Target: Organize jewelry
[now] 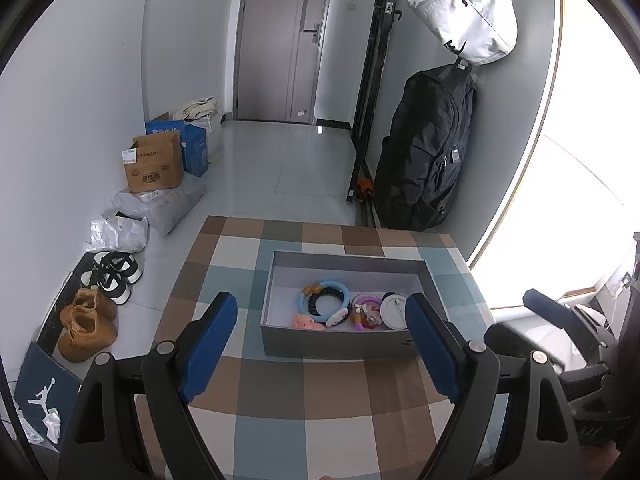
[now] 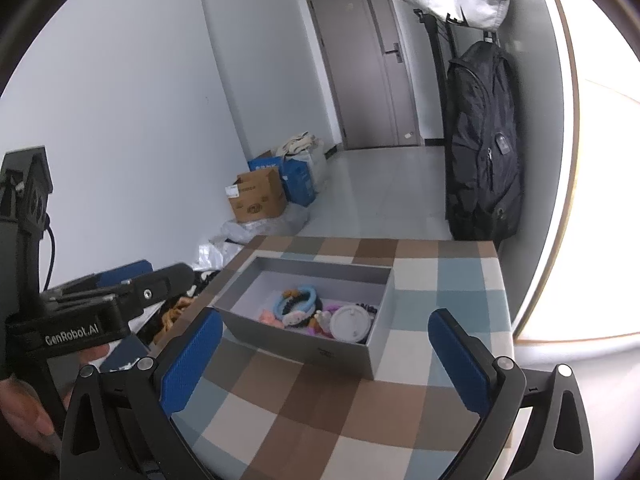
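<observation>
A grey open box (image 1: 336, 344) stands on the checkered table (image 1: 280, 432); it also shows in the right wrist view (image 2: 304, 354). Inside lie a light blue ring (image 1: 323, 285) around a black beaded bracelet (image 1: 320, 307), a pink pig charm (image 1: 306, 322), a pink ring (image 1: 370, 304) and a white round disc (image 1: 394, 308), which also shows in the right wrist view (image 2: 350, 324). My left gripper (image 1: 322, 312) is open and empty, held just before the box. My right gripper (image 2: 326, 328) is open and empty, near the box's front.
A black backpack (image 1: 428, 152) and a white bag (image 1: 468, 12) hang on a rack at the right. Cardboard boxes (image 1: 154, 164), plastic bags and shoes (image 1: 88, 320) lie on the floor at the left. The table's far edge (image 1: 328, 226) faces a closed door.
</observation>
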Tool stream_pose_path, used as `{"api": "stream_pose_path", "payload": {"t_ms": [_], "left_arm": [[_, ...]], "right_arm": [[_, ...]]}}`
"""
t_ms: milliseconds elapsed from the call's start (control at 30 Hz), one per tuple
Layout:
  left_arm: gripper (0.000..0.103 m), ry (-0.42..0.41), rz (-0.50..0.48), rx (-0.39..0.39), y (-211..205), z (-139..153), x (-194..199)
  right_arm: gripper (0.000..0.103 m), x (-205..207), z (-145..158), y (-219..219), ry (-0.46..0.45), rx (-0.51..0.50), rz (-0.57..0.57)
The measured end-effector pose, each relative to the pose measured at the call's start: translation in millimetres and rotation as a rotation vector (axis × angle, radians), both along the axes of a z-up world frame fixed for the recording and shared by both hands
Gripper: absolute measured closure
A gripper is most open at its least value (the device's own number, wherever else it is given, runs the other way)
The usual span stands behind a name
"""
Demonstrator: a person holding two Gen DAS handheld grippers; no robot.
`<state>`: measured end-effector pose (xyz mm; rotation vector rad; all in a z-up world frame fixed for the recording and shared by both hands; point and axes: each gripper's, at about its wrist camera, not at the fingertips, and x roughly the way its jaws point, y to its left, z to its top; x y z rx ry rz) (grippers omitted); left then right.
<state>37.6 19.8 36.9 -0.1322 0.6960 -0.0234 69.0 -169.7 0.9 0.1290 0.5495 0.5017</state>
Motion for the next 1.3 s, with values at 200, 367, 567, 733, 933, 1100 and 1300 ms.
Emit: {"api": "stream_pose_path", "payload": {"t_ms": [200,367,567,733,933,1100,1300], "left_arm": [[0.02,0.008,-0.007,0.009,-1.3,-1.6,-0.1],[0.02,0.005,-0.012,0.002,-2.2,-1.7,0.1],[0.02,0.001,-0.011,0.003,-2.1,-1.4,-0.5],[0.02,0.003,-0.007,-0.007,0.7,-1.4,-0.8],[0.02,-0.005,-0.011,0.001,0.2,-1.1,-0.5],[0.02,0.002,-0.015,-0.002,-0.9,-2.1,0.1],[0.02,0.002,-0.012,-0.013,0.4,-1.5,-0.5]], "right_arm": [[0.0,-1.6,0.6,-0.6,-0.001,0.002,-0.001],[0.0,-0.7,0.9,-0.5,0.006,0.003,0.001],[0.0,0.0,1.2,0.6,0.005,-0.005,0.006],[0.0,0.3,0.8,0.6,0.005,0.0,0.006],[0.0,-0.5,0.8,1.0,0.003,-0.004,0.008],[0.0,-0.8,0.8,0.9,0.005,-0.003,0.009],[0.0,-0.6,-0.2,1.7,0.007,-0.006,0.012]]}}
